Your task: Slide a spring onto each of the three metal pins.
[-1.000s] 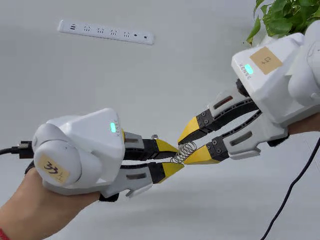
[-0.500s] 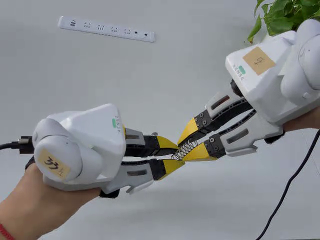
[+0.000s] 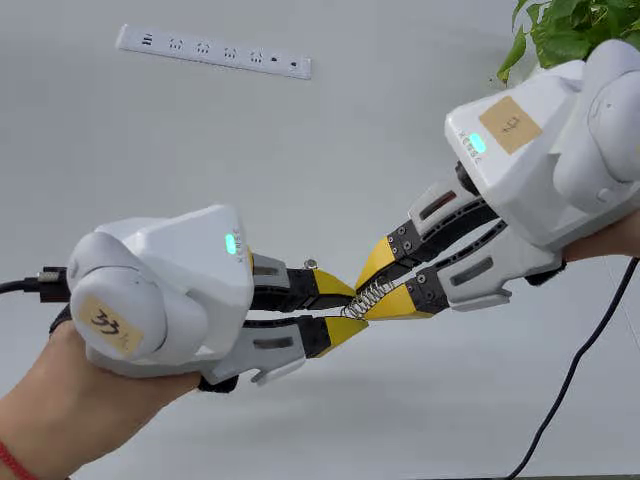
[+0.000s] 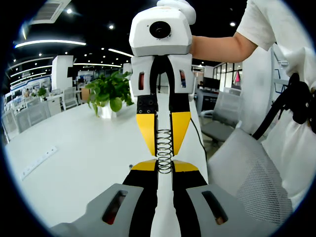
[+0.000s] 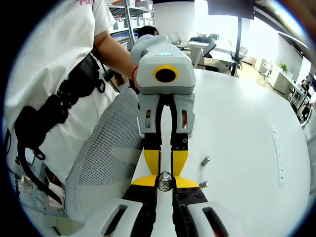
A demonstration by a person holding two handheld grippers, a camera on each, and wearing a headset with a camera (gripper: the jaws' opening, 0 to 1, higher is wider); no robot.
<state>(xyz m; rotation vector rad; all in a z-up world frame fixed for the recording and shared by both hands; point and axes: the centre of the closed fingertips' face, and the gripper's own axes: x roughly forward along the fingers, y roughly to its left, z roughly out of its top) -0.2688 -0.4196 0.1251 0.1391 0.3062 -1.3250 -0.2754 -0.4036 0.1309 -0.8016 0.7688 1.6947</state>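
The spring (image 3: pixel 368 296) hung in mid-air, bridged between my two sets of jaws, well above the surface (image 3: pixel 300 150). The right gripper (image 5: pixel 164 181) had its jaws closed on one end, coils end-on in its own view. The left gripper (image 4: pixel 164 167) had its jaws closed on the other end, the spring running straight out from its yellow tips. Tip to tip, then, with the spring as the only link.

It looked a thin, light wire coil, and I judged it soft along its length and springy sideways. Squeezed hard across the coils it would likely buckle or shoot out, and bare wire on smooth jaw tips looked slippery. I would hold it lightly near one end and leave the bore and the other end free for a pin. Two pins (image 5: pixel 205 160) stood below on the surface in the right gripper view, both bare.

Against a second earlier, not much had changed. Both grips had held, the right gripper had edged slightly nearer the left, and the coil lay slimmer and straighter between the tips.
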